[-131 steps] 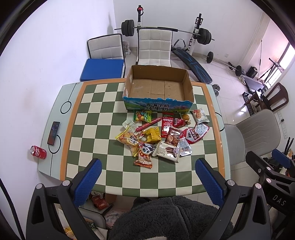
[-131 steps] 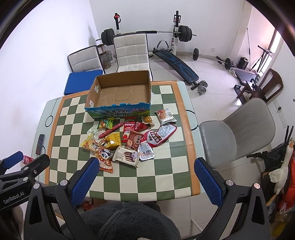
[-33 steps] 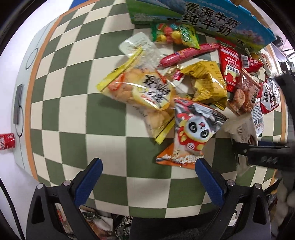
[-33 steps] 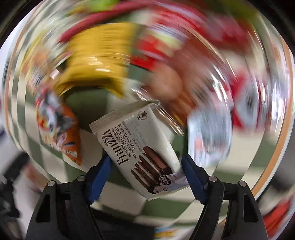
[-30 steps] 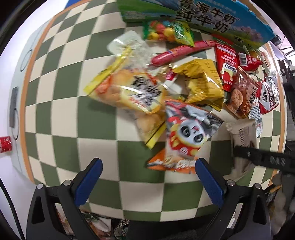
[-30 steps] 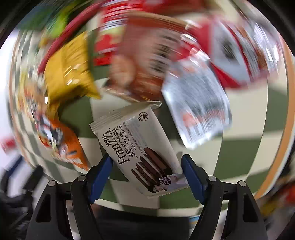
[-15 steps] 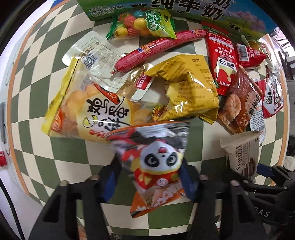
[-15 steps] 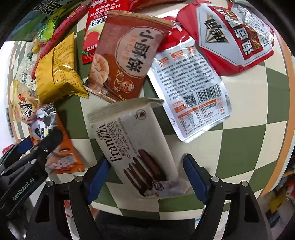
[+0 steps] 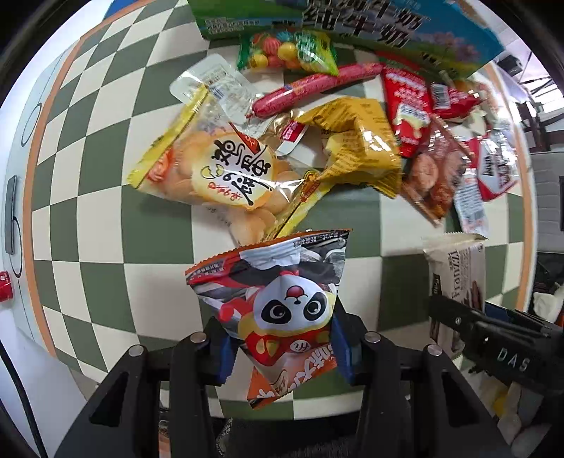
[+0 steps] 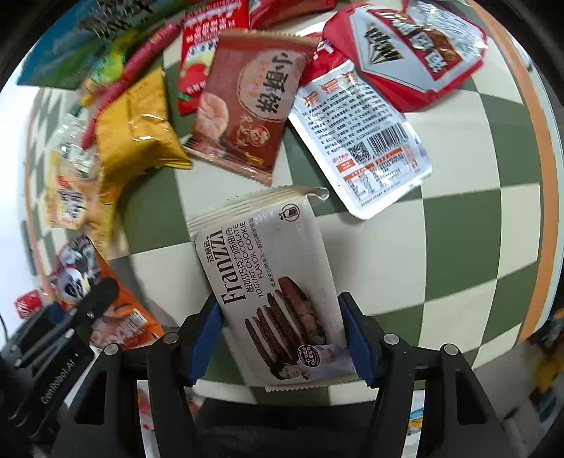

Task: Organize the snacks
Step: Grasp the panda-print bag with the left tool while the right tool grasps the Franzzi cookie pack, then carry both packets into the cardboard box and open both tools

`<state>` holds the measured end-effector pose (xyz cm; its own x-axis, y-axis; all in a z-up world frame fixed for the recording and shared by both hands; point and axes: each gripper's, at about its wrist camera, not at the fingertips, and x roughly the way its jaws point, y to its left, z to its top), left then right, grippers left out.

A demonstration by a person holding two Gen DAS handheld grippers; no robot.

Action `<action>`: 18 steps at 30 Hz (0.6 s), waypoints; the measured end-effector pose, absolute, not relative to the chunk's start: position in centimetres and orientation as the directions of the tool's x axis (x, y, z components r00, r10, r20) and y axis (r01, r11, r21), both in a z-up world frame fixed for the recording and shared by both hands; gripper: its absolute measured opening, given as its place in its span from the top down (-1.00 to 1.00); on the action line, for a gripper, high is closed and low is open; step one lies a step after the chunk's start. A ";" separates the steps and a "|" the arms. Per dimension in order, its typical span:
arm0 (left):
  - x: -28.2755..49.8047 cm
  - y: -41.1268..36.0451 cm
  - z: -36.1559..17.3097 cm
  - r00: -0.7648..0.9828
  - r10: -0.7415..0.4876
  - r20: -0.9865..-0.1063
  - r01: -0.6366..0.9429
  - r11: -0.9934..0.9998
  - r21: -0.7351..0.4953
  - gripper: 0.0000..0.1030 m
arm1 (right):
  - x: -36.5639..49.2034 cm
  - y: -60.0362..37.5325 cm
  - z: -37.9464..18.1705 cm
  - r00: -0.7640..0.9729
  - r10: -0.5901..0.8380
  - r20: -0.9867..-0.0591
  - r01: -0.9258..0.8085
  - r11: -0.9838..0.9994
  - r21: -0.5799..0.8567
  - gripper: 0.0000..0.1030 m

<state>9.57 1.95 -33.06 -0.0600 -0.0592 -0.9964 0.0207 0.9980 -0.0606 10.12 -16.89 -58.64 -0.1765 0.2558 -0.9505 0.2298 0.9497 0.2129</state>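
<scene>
My left gripper (image 9: 282,348) is shut on the orange panda snack bag (image 9: 282,299), held just above the checkered table (image 9: 105,218). My right gripper (image 10: 282,338) is shut on the white Franzzi cookie pack (image 10: 268,274); that pack also shows in the left wrist view (image 9: 458,274). The rest of the snack pile lies beyond: a yellow egg-biscuit bag (image 9: 218,169), a yellow packet (image 9: 356,141), a red sausage (image 9: 310,88), a brown biscuit pack (image 10: 246,98) and a red-and-white pouch (image 10: 405,45). The cardboard box (image 9: 352,24) stands behind the pile.
A red can (image 9: 5,285) and a phone (image 9: 10,215) lie at the table's left edge. The orange table border (image 10: 543,176) runs along the right side. The left gripper body shows in the right wrist view (image 10: 53,352).
My left gripper has closed on the panda bag and lifted it a little off the pile. My right gripper keeps its hold on the cookie pack and has closed tighter on it.
</scene>
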 end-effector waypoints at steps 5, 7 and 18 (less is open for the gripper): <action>10.3 2.8 -28.8 -0.009 -0.119 -0.993 0.053 0.991 -0.119 0.19 | 9.7 -19.8 -59.5 -0.107 0.338 -0.935 0.280 0.913 0.298 -0.29; 10.9 3.1 -26.6 0.035 -0.142 -0.989 0.069 0.988 -0.140 0.19 | 9.0 -21.4 -58.8 -0.063 0.377 -0.924 0.293 0.892 0.344 -0.29; 25.7 1.4 -17.0 0.183 -0.192 -0.964 0.133 0.976 -0.170 0.19 | 13.3 -31.3 -52.3 0.179 0.482 -0.858 0.215 0.832 0.512 -0.30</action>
